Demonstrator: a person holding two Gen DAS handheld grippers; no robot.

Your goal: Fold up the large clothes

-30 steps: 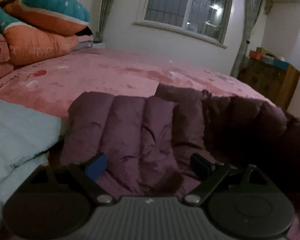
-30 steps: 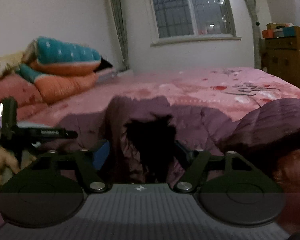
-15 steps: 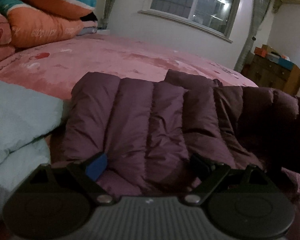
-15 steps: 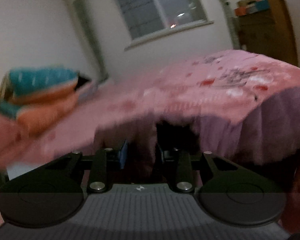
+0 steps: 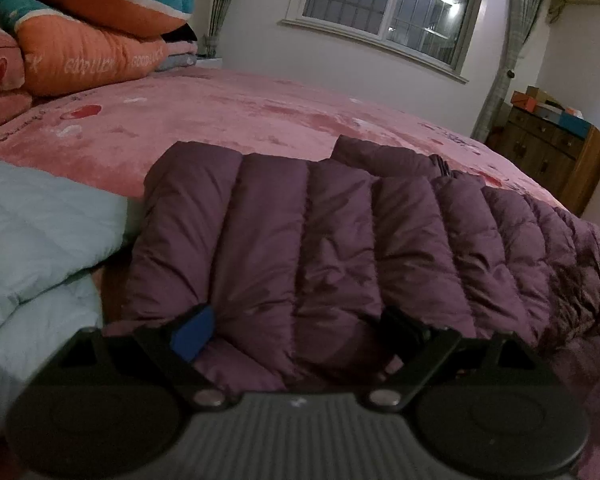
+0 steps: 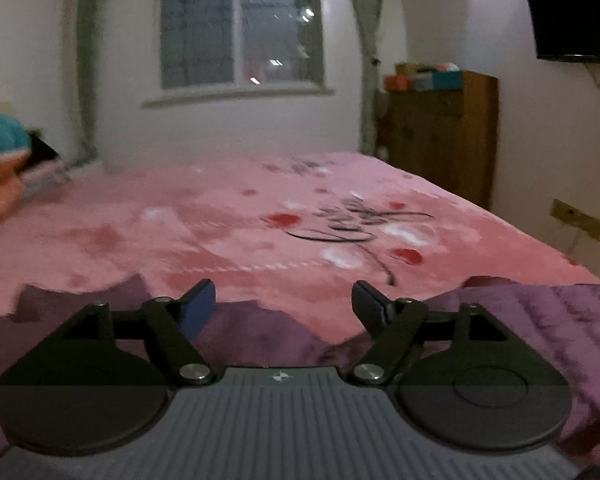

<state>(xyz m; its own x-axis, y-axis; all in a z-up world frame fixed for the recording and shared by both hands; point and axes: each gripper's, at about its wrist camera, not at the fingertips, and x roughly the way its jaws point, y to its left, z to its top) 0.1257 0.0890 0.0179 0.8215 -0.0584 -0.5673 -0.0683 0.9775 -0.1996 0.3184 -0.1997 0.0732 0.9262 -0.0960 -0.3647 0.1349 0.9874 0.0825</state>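
A purple quilted down jacket (image 5: pixel 340 232) lies on the pink bed, folded over, its ribbed panel facing me in the left wrist view. My left gripper (image 5: pixel 296 332) is open with its fingers resting low on the jacket's near edge, the fabric bulging between them. My right gripper (image 6: pixel 284 304) is open and empty, held above the jacket (image 6: pixel 560 320), which shows only along the bottom and right of the right wrist view.
The pink bedspread (image 6: pixel 260 232) stretches toward a barred window (image 6: pixel 240 24). A pale blue quilted item (image 5: pixel 32 240) lies left of the jacket. Stacked orange and teal bedding (image 5: pixel 88 32) sits at far left. A wooden cabinet (image 6: pixel 440 132) stands at the right.
My right gripper closed on the jacket, then opened and let it go, swinging right and up. My left gripper stayed open on the jacket, which now lies flatter.
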